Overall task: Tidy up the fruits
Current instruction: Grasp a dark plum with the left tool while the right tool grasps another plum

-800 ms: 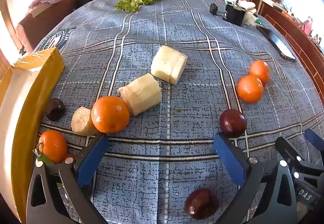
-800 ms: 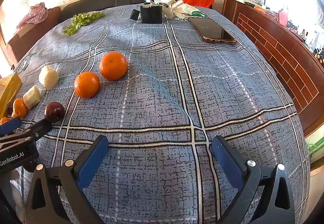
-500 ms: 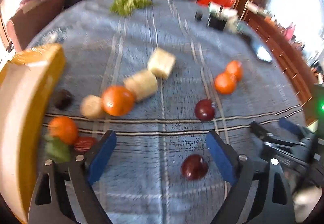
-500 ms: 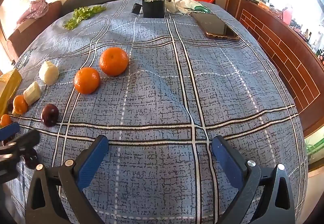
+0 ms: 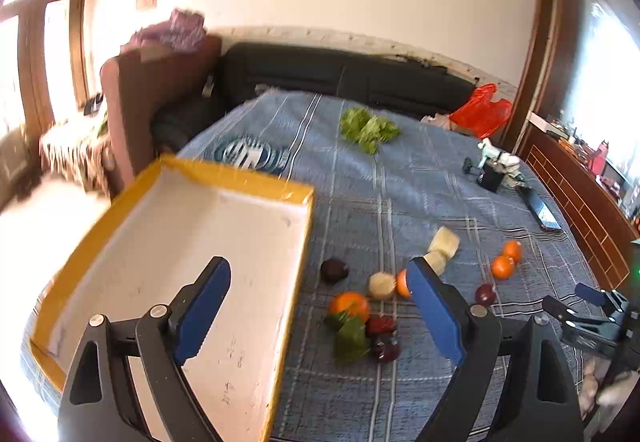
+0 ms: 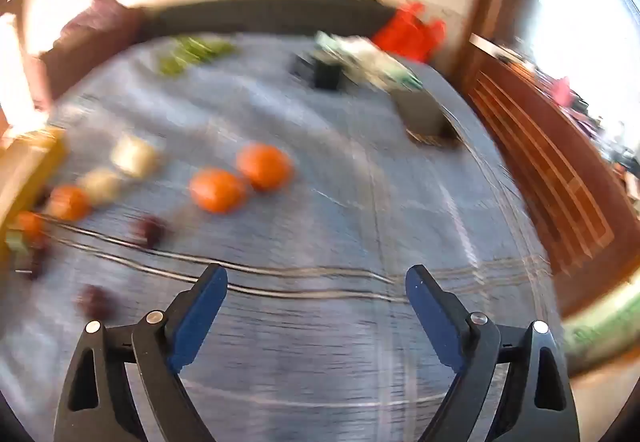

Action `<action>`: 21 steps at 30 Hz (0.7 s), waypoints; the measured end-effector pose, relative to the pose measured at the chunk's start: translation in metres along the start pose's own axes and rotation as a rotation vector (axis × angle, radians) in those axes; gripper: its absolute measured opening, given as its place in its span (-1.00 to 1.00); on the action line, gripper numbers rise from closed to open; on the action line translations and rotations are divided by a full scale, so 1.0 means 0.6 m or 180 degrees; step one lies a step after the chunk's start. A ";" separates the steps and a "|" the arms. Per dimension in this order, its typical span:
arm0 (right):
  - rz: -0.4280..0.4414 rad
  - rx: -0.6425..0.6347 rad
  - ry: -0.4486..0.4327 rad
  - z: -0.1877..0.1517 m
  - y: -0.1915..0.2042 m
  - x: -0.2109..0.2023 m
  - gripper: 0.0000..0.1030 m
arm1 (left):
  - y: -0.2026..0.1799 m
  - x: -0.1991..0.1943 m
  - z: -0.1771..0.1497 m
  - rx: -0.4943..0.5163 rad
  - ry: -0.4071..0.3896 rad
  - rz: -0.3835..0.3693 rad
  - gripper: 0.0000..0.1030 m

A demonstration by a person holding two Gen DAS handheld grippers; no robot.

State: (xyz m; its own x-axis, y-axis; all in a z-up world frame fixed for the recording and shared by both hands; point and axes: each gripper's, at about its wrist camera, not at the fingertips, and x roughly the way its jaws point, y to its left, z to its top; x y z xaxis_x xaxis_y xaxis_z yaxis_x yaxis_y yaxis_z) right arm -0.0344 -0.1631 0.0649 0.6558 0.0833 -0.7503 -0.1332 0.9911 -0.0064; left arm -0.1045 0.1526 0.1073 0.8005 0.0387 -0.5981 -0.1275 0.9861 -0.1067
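1. Left gripper point(image 5: 320, 306) hangs wide open and empty above the blue plaid cloth point(image 5: 400, 202), its left finger over the white floor of the yellow-rimmed tray point(image 5: 296, 282), which fills the view from 8 to 10 o'clock.
2. Fruit lies scattered just off the tray's right edge: a leafy orange point(image 5: 349, 304), a dark plum point(image 5: 334, 269) at its 11 o'clock, a pale banana chunk point(image 5: 380, 285) at its 2 o'clock, and two red-dark fruits point(image 5: 382, 325) beside the leaves.
3. Farther toward 3 o'clock I see two oranges point(image 5: 503, 267) touching, with another plum point(image 5: 485, 294) near them.
4. Right gripper point(image 6: 316, 318) is also spread wide with nothing between its fingers; its view is smeared by motion, the orange pair point(image 6: 218, 189) at 11 o'clock.
5. I judge the task barely begun: the tray holds no fruit, and neither gripper has one.
6. Next, as I read it, I would lower the left gripper onto the leafy orange, straddle it clear of its neighbours, close, and carry it toward 9 o'clock over the rim.
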 end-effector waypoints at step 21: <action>0.1151 -0.0393 0.0297 -0.037 0.135 0.052 0.26 | -0.097 0.128 -0.106 0.0629 0.1020 -0.0550 -0.25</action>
State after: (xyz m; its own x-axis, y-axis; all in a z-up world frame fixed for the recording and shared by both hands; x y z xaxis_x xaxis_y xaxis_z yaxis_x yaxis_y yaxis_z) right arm -0.0414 -0.0825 0.0261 0.4806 0.4094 -0.7755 -0.4354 0.8790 0.1943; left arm -0.0728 0.0881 0.0169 0.5734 -0.1515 -0.8052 0.1326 0.9870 -0.0913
